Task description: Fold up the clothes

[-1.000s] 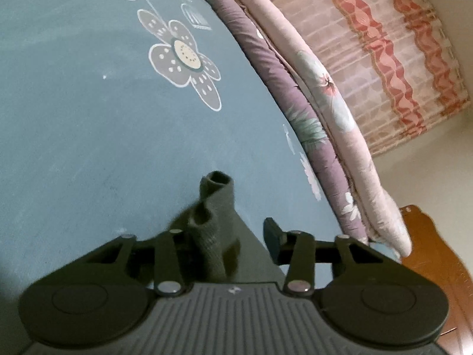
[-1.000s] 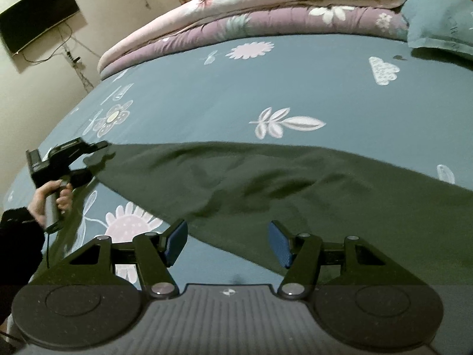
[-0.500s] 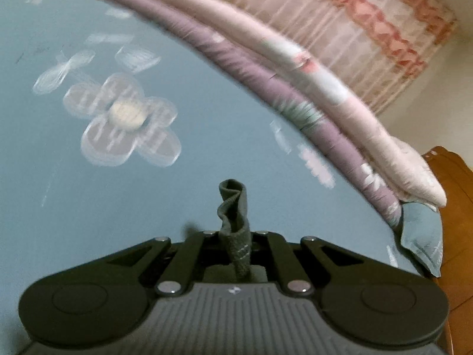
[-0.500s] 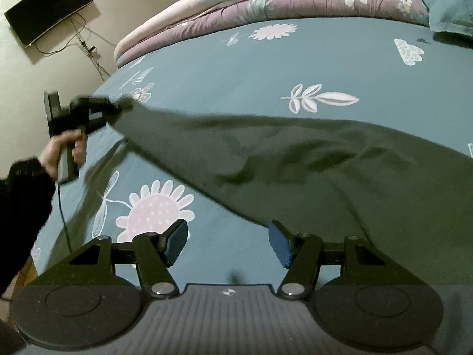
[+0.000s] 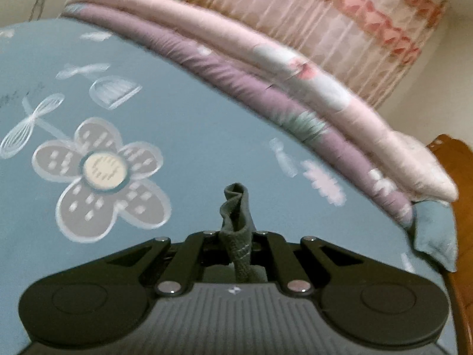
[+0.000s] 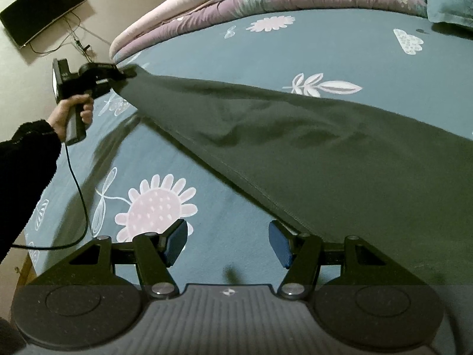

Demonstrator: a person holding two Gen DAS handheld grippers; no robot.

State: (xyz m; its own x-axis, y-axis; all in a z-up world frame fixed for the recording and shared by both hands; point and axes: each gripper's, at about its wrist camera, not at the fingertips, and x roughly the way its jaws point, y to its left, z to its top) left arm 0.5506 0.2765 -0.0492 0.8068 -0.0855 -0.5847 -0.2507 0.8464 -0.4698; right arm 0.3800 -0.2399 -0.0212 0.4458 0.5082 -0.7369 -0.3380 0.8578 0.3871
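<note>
- My left tongs (image 5: 236, 236) are clamped tight on a bunched corner of the dark green garment (image 6: 310, 153); a twisted tuft of the fabric (image 5: 236, 204) sticks up past the closed tips.
- From the right wrist view I see the left tongs (image 6: 125, 72) raised over the left side of the bed (image 6: 266, 47), gripped by my left hand (image 6: 74, 112) in a black sleeve (image 6: 26, 159), a cable (image 6: 79, 195) hanging from the handle.
- The garment runs from that lifted corner in a long taut sheet toward the right edge of the bed, where it lies flat on the teal flowered bedsheet; its hemmed near edge slants down to just beside my right tongs.
- My right tongs (image 6: 227, 244) stand wide apart with nothing between the blue pads (image 6: 177, 241); they hover over bare sheet, the right pad close by the garment's hem.
- Folded pink and purple quilts (image 5: 266, 88) are stacked along the far edge of the bed, with a teal pillow (image 6: 449, 3) at the far right corner.
- A dark screen (image 6: 41, 9) hangs on the wall.
</note>
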